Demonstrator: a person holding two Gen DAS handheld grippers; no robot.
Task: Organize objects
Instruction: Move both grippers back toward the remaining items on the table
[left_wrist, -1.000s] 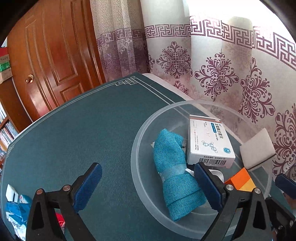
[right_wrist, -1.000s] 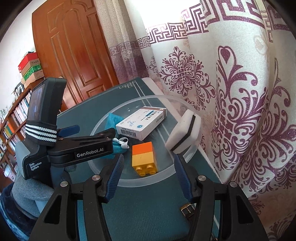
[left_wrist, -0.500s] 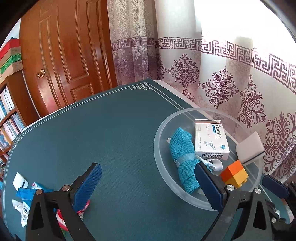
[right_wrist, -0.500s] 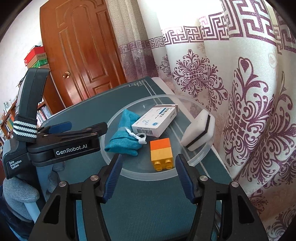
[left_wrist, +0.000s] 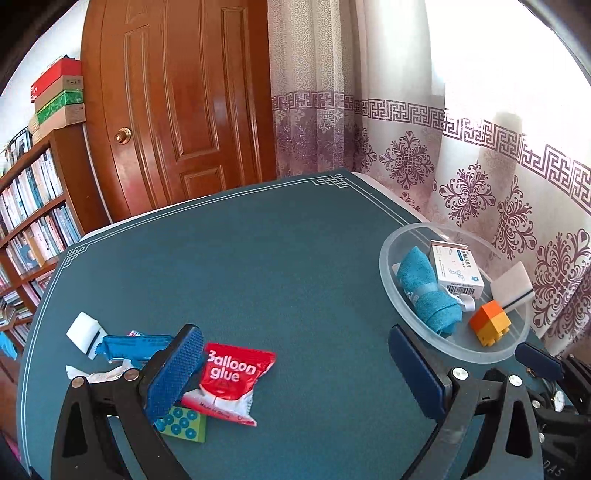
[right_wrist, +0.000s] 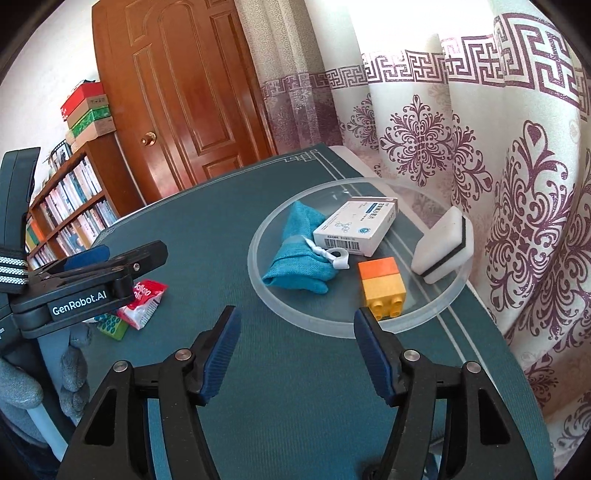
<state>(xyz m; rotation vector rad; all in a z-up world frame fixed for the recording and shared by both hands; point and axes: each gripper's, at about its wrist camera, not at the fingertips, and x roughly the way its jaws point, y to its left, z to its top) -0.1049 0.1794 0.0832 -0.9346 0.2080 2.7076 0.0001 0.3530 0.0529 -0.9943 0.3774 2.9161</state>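
Observation:
A clear round bowl (left_wrist: 391, 291) (right_wrist: 258, 280) at the table's right holds a rolled teal cloth (left_wrist: 428, 291) (right_wrist: 295, 251), a white medicine box (left_wrist: 456, 267) (right_wrist: 354, 227), an orange-yellow brick (left_wrist: 489, 321) (right_wrist: 382, 282) and a white sponge (left_wrist: 513, 284) (right_wrist: 443, 245). A red "Balloon glue" packet (left_wrist: 231, 380) (right_wrist: 146, 299), a green dotted card (left_wrist: 184, 426), a blue wrapper (left_wrist: 136, 345) and a white eraser (left_wrist: 83, 334) lie at the left. My left gripper (left_wrist: 295, 365) is open and empty, above the table beside the packet. My right gripper (right_wrist: 295, 350) is open and empty, short of the bowl.
The table (left_wrist: 258, 258) has a teal mat. A wooden door (left_wrist: 177, 110) and a bookshelf (left_wrist: 33, 221) stand behind it; patterned curtains (right_wrist: 480, 147) hang close along the right edge. The left gripper's body (right_wrist: 92, 288) shows in the right wrist view.
My left gripper has pulled back and left, away from the bowl, bringing the loose items at the left into view. My right gripper has drawn back slightly. Both stay open.

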